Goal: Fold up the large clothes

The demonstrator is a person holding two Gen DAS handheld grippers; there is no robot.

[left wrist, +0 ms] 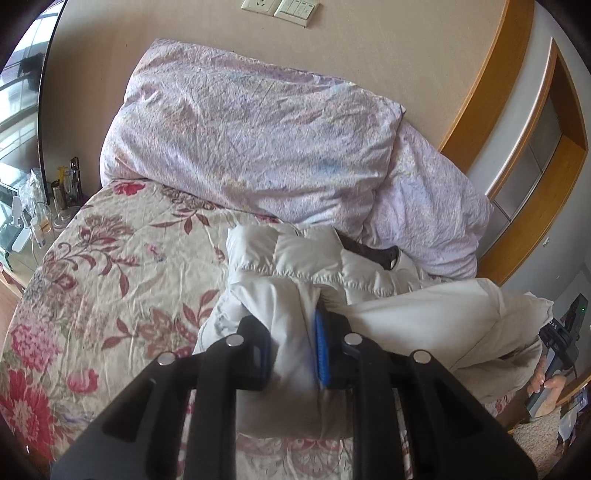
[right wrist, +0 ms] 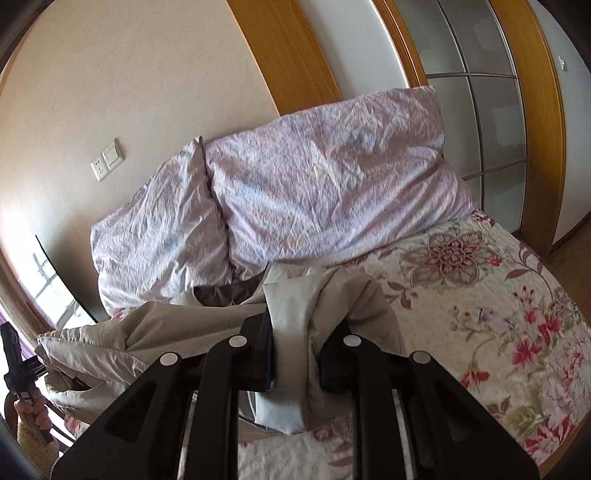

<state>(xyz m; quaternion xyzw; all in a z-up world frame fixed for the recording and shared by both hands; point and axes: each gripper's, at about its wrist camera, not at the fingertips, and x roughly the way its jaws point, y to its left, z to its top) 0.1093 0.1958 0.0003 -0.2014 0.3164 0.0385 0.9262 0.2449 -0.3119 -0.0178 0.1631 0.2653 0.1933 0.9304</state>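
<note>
A cream-white padded jacket (left wrist: 373, 273) with a dark lining lies bunched on the flowered bedspread (left wrist: 110, 258). My left gripper (left wrist: 293, 332) is shut on a thick fold of it, the blue pads (left wrist: 321, 350) pressing the cloth, which hangs lifted off the bed. In the right wrist view my right gripper (right wrist: 295, 332) is shut on another fold of the jacket (right wrist: 295, 332), also raised. Its dark lining (right wrist: 225, 291) shows behind. The other gripper and the hand holding it appear at each view's edge (left wrist: 554, 350) (right wrist: 22, 373).
Two pale lilac pillows (left wrist: 251, 147) lean on the beige wall at the bed's head. Bottles and small items (left wrist: 55, 199) crowd a side table at the left. A wooden-framed glass door (right wrist: 480, 110) stands on the right. Wall sockets (left wrist: 280, 7) sit above.
</note>
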